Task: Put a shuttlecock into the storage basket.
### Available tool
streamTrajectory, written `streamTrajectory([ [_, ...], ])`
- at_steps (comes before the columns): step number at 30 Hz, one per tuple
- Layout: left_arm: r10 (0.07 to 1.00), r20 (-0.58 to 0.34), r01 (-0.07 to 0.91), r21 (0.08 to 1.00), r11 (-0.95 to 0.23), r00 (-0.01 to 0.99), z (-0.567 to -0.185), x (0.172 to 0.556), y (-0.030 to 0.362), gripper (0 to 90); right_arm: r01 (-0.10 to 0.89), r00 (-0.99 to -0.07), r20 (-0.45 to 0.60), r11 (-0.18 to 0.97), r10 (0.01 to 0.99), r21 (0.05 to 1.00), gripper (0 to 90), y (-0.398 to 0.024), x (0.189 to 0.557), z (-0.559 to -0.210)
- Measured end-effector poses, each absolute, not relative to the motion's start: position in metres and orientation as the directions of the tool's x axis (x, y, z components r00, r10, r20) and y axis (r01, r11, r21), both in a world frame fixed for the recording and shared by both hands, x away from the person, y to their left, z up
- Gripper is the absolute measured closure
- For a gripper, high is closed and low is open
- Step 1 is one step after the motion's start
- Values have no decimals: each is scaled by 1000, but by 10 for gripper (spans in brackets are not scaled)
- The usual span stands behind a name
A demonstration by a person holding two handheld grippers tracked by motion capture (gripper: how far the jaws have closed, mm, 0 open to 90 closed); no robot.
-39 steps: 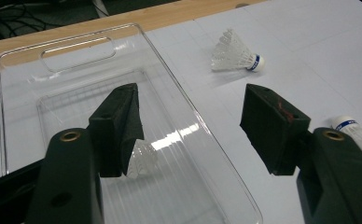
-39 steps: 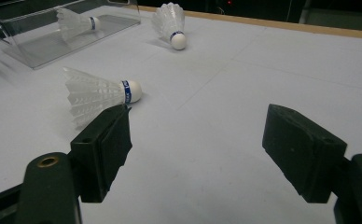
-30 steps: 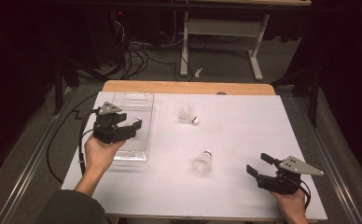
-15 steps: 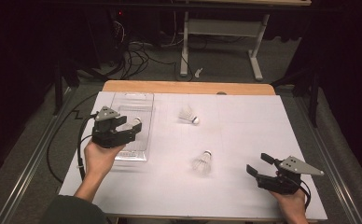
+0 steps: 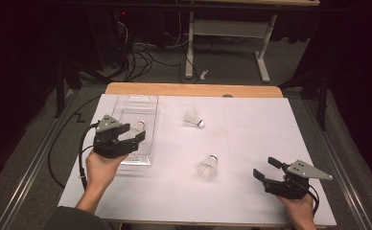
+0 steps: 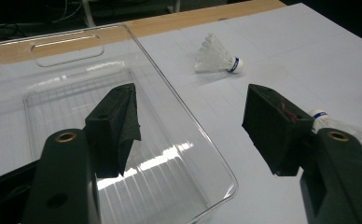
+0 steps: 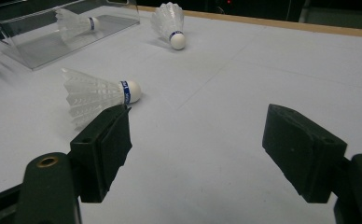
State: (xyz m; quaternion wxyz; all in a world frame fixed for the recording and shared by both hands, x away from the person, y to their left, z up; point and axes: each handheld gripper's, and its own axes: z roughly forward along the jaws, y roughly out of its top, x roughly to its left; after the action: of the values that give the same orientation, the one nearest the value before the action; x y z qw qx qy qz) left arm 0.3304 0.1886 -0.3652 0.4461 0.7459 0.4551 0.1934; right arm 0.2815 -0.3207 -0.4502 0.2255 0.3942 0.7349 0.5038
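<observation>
I hold my left hand-held gripper (image 5: 131,137) released over the tray (image 5: 143,103), one shuttlecock (image 5: 139,127) inside, two beside it.

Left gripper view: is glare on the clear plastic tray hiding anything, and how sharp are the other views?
Left gripper view: bright streaks of glare sit on the floor of the clear plastic tray; the white feathered shuttlecock with a blue band beyond is sharp. Right gripper view: the tray's near edge is smeared, the nearest shuttlecock crisp. High view: dark surroundings, evenly lit white table sheet.
</observation>
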Motion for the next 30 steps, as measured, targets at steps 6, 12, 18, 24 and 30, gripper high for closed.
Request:
streamTrajectory([
  [6,852,-119,500,847,-181,510,-367,326,190,364,353,-587,67,181,807,918,238,-320,282,-450],
  [12,850,-124,494,852,-173,512,-368,321,192,365,352,-587,66,181,807,919,238,-321,281,-450],
  [18,849,-130,489,857,-163,511,-371,316,193,366,351,-587,66,180,807,919,238,-321,281,-450],
  [24,852,-139,499,852,-157,505,-377,312,196,374,348,-589,64,181,805,920,238,-320,280,-450],
  [30,852,-147,502,852,-150,503,-383,308,198,374,349,-589,67,179,806,920,238,-321,280,-450],
])
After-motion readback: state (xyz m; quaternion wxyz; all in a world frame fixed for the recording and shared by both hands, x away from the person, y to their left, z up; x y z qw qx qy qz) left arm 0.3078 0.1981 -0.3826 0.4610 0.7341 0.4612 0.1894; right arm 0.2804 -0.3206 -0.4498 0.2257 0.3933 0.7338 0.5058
